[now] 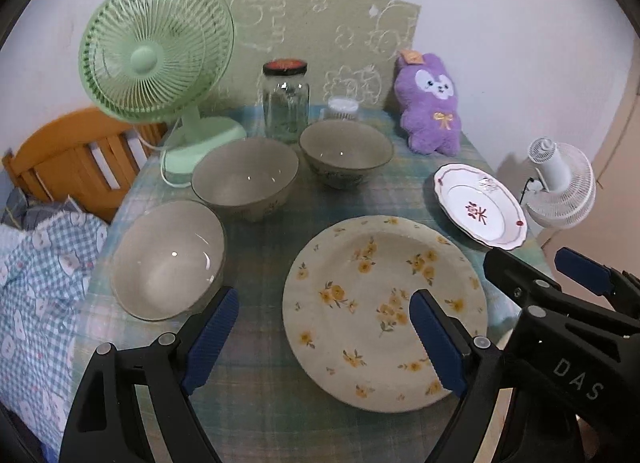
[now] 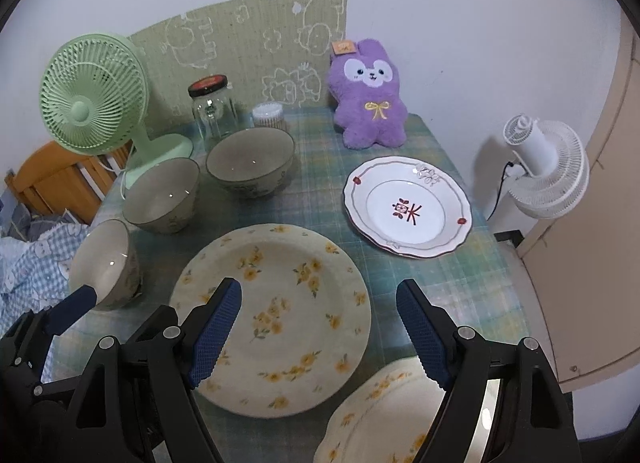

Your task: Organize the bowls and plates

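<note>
In the left wrist view we saw the left claw (image 1: 324,313) with its blue-padded fingers spread wide apart and nothing between them, hovering at the bottom of the frame above the tabletop (image 1: 264,343) with its blue-green checked cloth. Its right finger overlapped the large cream plate with yellow flowers (image 1: 360,303), lower centre; whether it touched the plate we could not tell. Three grey-green ceramic bowls stood in a curve from left centre to upper centre: the nearest bowl (image 1: 168,259) just beside the left finger, the middle bowl (image 1: 246,177) and the far bowl (image 1: 346,153). The small white scalloped plate with a red character (image 1: 480,205) lay at right centre.

In the right wrist view we saw the right claw (image 2: 320,327), also wide apart and empty, at the bottom of the frame, its left finger over the large flowered plate. A second cream flowered plate (image 2: 380,411) lay at the lower right, partly hidden by the right finger. The white plate sat at right centre, seemingly atop another like it.

Along the top stood a mint-green desk fan (image 2: 94,103), a clear glass jar with a red-and-black lid (image 2: 212,111), a small tub of cotton swabs (image 2: 269,116) and a purple plush rabbit (image 2: 370,99). A white fan (image 2: 548,171) stood beyond the tabletop at the right.
</note>
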A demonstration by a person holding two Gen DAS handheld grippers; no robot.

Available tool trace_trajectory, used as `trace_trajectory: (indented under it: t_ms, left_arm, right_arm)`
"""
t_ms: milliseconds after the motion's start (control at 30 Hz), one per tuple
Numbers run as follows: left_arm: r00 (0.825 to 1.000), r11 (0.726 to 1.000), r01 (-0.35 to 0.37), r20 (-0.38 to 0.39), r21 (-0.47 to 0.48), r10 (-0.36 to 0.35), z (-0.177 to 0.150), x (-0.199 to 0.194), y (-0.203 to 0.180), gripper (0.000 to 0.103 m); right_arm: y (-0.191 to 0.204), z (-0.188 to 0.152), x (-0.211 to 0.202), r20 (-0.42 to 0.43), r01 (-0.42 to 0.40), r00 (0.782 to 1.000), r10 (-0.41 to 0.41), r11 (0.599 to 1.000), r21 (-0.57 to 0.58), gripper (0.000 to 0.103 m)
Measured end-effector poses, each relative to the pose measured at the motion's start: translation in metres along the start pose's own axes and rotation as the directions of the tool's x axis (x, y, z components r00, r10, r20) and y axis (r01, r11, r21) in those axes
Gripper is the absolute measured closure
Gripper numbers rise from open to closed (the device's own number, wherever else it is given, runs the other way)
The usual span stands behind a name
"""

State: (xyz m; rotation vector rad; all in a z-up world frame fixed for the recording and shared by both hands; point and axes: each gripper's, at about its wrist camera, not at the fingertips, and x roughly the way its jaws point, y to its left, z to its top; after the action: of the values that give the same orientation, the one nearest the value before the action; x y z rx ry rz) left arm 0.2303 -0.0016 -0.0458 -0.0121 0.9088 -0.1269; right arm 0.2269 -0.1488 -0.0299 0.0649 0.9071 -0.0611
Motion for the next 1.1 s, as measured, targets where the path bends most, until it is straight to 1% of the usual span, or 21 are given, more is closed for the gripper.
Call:
trace_trajectory:
  t_ms: [67, 167, 233, 400, 433, 467, 567, 633, 700, 767, 867, 967, 1100]
  left_arm:
    - [1.000, 1.000, -0.015, -0.004, -0.008, 0.015, 0.001, 0.008, -0.001, 0.016]
    - [0.999, 1.000, -0.005, -0.039, -0.016, 0.005, 0.004, 0.023, -0.004, 0.018]
    - [0.999, 1.000, -0.010, -0.046, -0.019, 0.009, 0.005, 0.032, -0.005, 0.019]
    - [0.997, 0.999, -0.041, -0.066, -0.013, 0.040, 0.005, 0.051, -0.007, 0.020]
    - [0.997, 0.998, -0.053, -0.065, -0.014, 0.052, 0.004, 0.056, -0.007, 0.021]
    - [0.996, 0.998, -0.062, -0.066, -0.016, 0.061, 0.004, 0.059, -0.007, 0.024]
    - [0.993, 0.998, -0.055, -0.105, -0.043, 0.051, 0.002, 0.074, -0.005, 0.025]
    - [0.992, 0.997, -0.059, -0.116, -0.050, 0.053, 0.001, 0.079, -0.004, 0.026]
    - [0.991, 0.997, -0.072, -0.118, -0.036, 0.068, -0.002, 0.083, -0.005, 0.028]
    - [0.990, 0.997, -0.078, -0.120, -0.028, 0.074, -0.003, 0.086, -0.005, 0.030]
    - [0.989, 0.997, -0.070, -0.133, -0.043, 0.064, -0.005, 0.091, -0.003, 0.032]
    - [0.986, 0.996, -0.072, -0.154, -0.047, 0.064, -0.007, 0.096, -0.004, 0.036]
    - [0.983, 0.996, -0.089, -0.161, -0.027, 0.083, -0.011, 0.100, -0.006, 0.038]
  right_arm:
    - [-0.002, 0.002, 0.009, -0.009, -0.001, 1.000, 0.001, 1.000, -0.005, 0.021]
    - [-0.006, 0.005, 0.023, -0.020, -0.004, 1.000, 0.004, 1.000, -0.012, 0.021]
    - [-0.010, 0.006, 0.032, -0.029, -0.008, 1.000, 0.008, 1.000, -0.009, 0.021]
    - [-0.015, 0.007, 0.056, -0.060, -0.012, 0.998, 0.012, 1.000, 0.002, 0.021]
    - [-0.016, 0.007, 0.061, -0.066, -0.010, 0.998, 0.010, 1.000, 0.001, 0.021]
    - [-0.016, 0.007, 0.065, -0.070, -0.008, 0.997, 0.008, 1.000, -0.001, 0.021]
    - [-0.019, 0.005, 0.078, -0.091, -0.006, 0.996, 0.006, 1.000, 0.006, 0.021]
    - [-0.022, 0.004, 0.087, -0.108, -0.003, 0.994, 0.004, 1.000, 0.008, 0.022]
    - [-0.024, 0.001, 0.096, -0.128, -0.002, 0.992, 0.004, 1.000, 0.010, 0.025]
    - [-0.025, -0.002, 0.104, -0.151, 0.000, 0.989, 0.002, 1.000, 0.015, 0.026]
    - [-0.025, -0.007, 0.113, -0.179, -0.004, 0.984, 0.006, 1.000, 0.011, 0.029]
    - [-0.025, -0.012, 0.119, -0.195, -0.006, 0.981, 0.008, 1.000, 0.008, 0.030]
    - [-0.025, -0.015, 0.128, -0.214, -0.007, 0.977, 0.008, 1.000, 0.006, 0.033]
